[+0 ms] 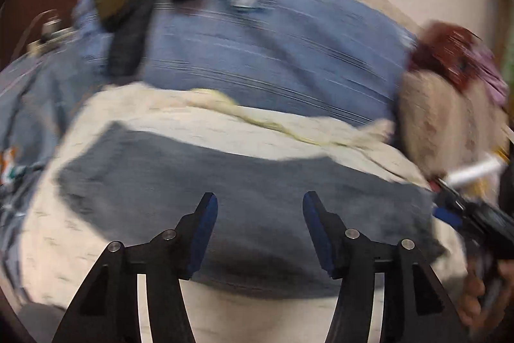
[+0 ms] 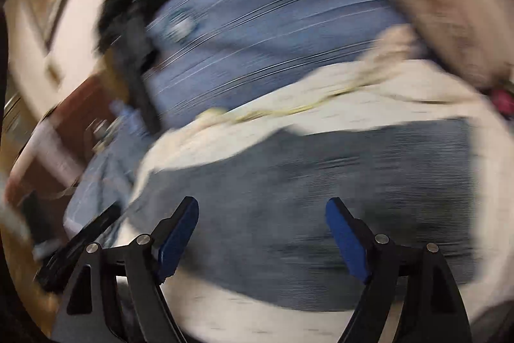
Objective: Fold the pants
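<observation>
Both views are badly motion-blurred, so detail is limited. The pants (image 1: 244,214) lie flat as a dark grey slab on a cream cover (image 1: 64,230) spread over the bed, just ahead of and below both tools; in the right wrist view the pants (image 2: 321,198) fill the lower middle, again on the cream cover (image 2: 369,79). Behind it is a blue striped sheet (image 1: 273,53), with dark clothes piled at the far edge. The left gripper (image 1: 260,214) is released, jaws apart with nothing between the blue pads, hovering above the fabric. The right gripper (image 2: 261,224) is spread wider, also empty and clear of the cloth. The pants already look like a compact rectangle, probably folded at least once; I cannot tell seams or waistband through the blur. I'd judge the fabric as soft, limp and light, knit-like, not slippery, nothing fragile. It will sag and drag if lifted by one point, so pinch it at two corners of one short edge, catching all layers, and lift both together to carry the fold over.
</observation>
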The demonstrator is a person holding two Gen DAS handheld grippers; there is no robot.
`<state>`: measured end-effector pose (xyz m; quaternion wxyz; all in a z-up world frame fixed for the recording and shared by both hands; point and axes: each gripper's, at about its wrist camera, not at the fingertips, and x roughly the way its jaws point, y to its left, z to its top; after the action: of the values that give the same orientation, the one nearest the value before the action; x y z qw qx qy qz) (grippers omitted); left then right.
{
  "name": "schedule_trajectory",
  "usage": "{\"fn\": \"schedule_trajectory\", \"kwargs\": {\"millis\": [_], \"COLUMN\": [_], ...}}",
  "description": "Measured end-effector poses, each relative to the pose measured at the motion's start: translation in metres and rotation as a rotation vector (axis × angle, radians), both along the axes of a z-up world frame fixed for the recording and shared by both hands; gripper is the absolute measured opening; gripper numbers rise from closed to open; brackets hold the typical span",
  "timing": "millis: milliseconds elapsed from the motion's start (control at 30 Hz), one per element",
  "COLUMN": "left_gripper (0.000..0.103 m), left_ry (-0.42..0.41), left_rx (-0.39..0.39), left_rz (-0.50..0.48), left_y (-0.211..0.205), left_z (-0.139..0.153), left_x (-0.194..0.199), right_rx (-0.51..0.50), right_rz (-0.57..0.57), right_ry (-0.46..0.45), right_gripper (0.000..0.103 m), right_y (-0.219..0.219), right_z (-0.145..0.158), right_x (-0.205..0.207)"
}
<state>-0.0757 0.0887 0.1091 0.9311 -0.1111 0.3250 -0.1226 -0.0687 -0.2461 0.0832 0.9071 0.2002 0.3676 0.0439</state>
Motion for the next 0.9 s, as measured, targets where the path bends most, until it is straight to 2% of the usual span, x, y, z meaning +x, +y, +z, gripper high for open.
{"fn": "schedule_trajectory", "kwargs": {"millis": [100, 267, 367, 500, 633, 667, 700, 767, 833, 900], "left_gripper": [0.057, 0.057, 0.057, 0.057, 0.056, 0.044, 0.026, 0.019, 0.016, 0.015], "left_ry": [0.026, 0.009, -0.002, -0.007, 0.004, 0.003, 0.007, 0.025, 0.034, 0.001], "left_rx": [-0.003, 0.096, 0.17, 0.262, 0.381, 0.403, 0.427, 0.412, 0.318, 0.244], "left_rz": [-0.124, -0.361, -0.519, -0.682, -0.785, -0.779, -0.766, -0.748, -0.751, -0.758], "left_y": [-0.045, -0.119, -0.164, -0.214, -0.263, -0.272, -0.278, -0.284, -0.276, -0.265], "left_z": [0.0, -0.006, -0.015, -0.034, -0.059, -0.066, -0.073, -0.078, -0.068, -0.049], "left_x": [-0.005, -0.013, -0.013, -0.012, -0.006, -0.005, -0.001, 0.005, 0.007, 0.004], "right_rx": [0.034, 0.123, 0.147, 0.205, 0.252, 0.274, 0.286, 0.304, 0.314, 0.323], "right_rz": [-0.1, -0.234, -0.288, -0.329, -0.358, -0.364, -0.368, -0.37, -0.373, -0.383], "right_ry": [-0.028, -0.047, -0.034, -0.025, -0.026, -0.023, -0.02, -0.02, -0.025, -0.033], "right_gripper": [0.084, 0.084, 0.084, 0.084, 0.084, 0.084, 0.084, 0.084, 0.084, 0.084], "right_y": [-0.049, -0.108, -0.128, -0.148, -0.16, -0.163, -0.164, -0.166, -0.168, -0.168], "right_z": [0.002, -0.007, -0.011, -0.018, -0.025, -0.028, -0.029, -0.031, -0.031, -0.031], "right_x": [-0.009, -0.026, -0.03, -0.034, -0.04, -0.04, -0.04, -0.043, -0.044, -0.046]}}
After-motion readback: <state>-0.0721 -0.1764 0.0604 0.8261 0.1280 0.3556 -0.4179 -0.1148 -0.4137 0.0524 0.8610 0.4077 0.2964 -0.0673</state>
